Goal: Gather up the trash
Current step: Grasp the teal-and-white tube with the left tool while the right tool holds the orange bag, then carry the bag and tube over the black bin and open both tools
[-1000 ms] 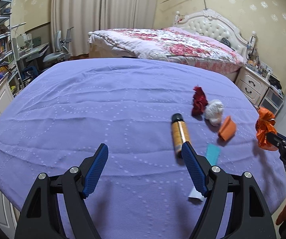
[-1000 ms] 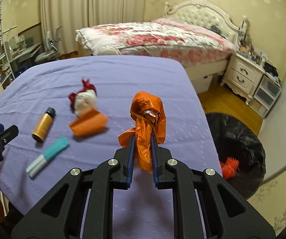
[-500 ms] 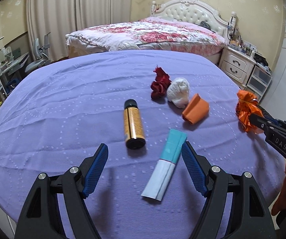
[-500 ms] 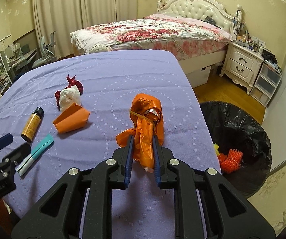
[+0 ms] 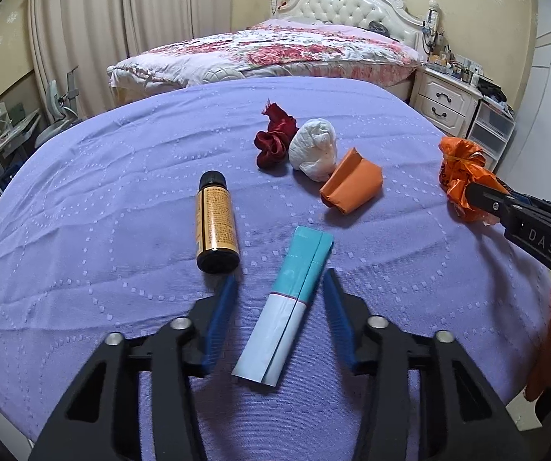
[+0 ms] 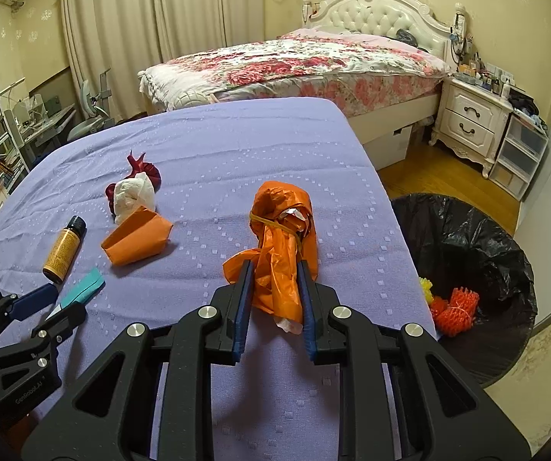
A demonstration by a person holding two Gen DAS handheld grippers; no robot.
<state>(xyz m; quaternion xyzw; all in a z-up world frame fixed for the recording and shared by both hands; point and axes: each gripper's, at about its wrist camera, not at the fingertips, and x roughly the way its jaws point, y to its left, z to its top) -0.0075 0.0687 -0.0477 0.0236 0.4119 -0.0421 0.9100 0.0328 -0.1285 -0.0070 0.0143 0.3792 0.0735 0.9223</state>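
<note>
Left tool [image 5: 277,288]: seen at the bottom of the left wrist view, blue pads spread partly apart; nothing is gripped.
Packet [image 5: 285,307]: a teal and white packet is seen lying flat on the table, between the left tool's fingers, touched by neither.
Bottle [image 5: 215,226]: a brown bottle with a black cap is laid on its side, just left of the packet, centre of frame.
Right tool [image 6: 273,296]: seen at lower centre of the right wrist view, pads closed in on the orange bag.
Orange bag [image 6: 283,246]: crumpled, tied with a yellow band, gripped at its lower end, held above the table's right edge.
Table [image 5: 102,176]: covered by a purple cloth.
Other scraps: a red wad [image 5: 275,140], a white wad [image 5: 315,150] and an orange paper [image 5: 352,186] are clustered upper centre, touching one another.
Bin [image 6: 463,253]: lined in black, found on the floor at the right of the right wrist view, orange netting [image 6: 455,309] inside.
</note>
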